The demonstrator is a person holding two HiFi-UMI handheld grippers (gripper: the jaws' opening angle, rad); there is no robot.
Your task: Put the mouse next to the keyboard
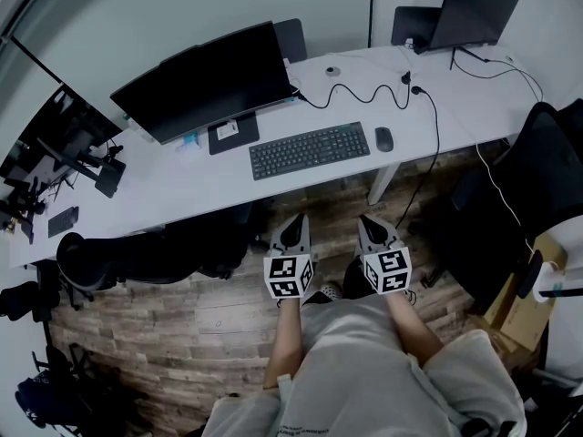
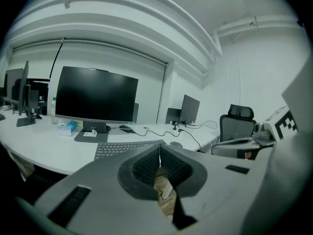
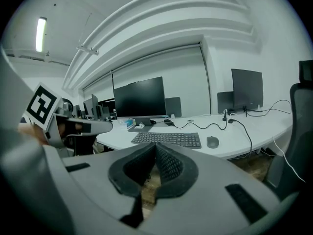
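Both grippers sit short of the desk (image 1: 182,198), over the floor. The left gripper (image 1: 297,220) and right gripper (image 1: 368,218) each have their jaws pressed together with nothing between them. The mouse (image 1: 384,138) is on the desk just right of the keyboard (image 1: 310,149) with a small gap, so placement looks close to done. If we reposition it, we'd expect a light, hard plastic shell, domed and slick on top — pinch across the two long sides, low down, with the right gripper, clear of the buttons.
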